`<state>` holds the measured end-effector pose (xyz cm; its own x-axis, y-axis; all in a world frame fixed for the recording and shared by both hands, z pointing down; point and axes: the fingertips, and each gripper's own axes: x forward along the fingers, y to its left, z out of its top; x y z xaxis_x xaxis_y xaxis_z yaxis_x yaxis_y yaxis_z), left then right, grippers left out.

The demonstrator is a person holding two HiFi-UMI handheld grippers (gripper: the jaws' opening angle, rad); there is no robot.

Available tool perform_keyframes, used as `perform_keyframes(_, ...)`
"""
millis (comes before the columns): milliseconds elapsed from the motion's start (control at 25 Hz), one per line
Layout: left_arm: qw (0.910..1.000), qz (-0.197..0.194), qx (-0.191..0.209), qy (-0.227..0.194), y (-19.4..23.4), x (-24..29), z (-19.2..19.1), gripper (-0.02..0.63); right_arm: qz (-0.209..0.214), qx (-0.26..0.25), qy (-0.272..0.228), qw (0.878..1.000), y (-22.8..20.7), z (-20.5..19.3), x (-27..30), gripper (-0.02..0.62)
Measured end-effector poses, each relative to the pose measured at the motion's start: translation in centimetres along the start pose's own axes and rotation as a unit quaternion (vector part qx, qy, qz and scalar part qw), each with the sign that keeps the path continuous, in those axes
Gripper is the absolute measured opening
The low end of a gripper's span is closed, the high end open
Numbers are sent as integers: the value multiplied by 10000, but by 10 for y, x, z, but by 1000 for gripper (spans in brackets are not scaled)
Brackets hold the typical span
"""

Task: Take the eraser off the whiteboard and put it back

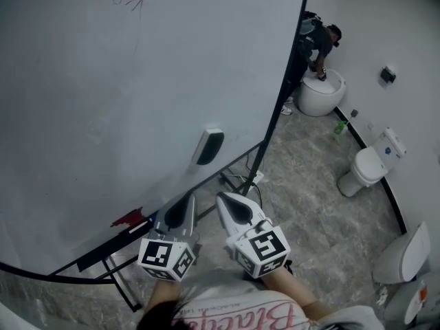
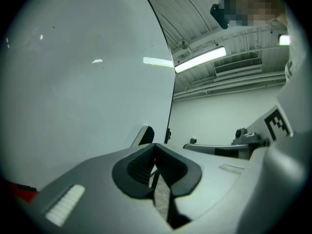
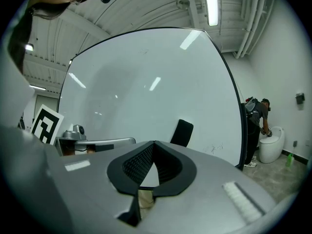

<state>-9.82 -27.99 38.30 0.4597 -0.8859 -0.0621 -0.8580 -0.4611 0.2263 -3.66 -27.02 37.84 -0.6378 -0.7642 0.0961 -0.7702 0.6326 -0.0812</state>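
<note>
Our left tongs point(image 1: 180, 212) and right tongs point(image 1: 232, 207), both pressed together, face one eraser point(image 1: 208, 146) on one whiteboard point(image 1: 103, 81), near its right edge, open board around it.

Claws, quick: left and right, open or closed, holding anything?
Left claw: closed, empty.
Right claw: closed, empty; eraser sits on the whiteboard.

This is a bare hall, more showroom or test lab than home. A large whiteboard point(image 1: 103, 88) stands on a black stand point(image 1: 271, 126). White toilets point(image 1: 368, 169) line the wall point(image 1: 385, 19) on a grey marbled floor point(image 1: 309, 212). The ribbed ceiling point(image 2: 195, 28) carries tube lights point(image 2: 200, 60) and an air vent point(image 2: 238, 67).
</note>
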Motion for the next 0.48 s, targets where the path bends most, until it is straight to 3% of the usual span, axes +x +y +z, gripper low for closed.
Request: perform_keyframes(480, 10000, -38, 4, 7, -3, 3, -2, -2, 98, -4, 4, 10000, 0, 1, 2, 0)
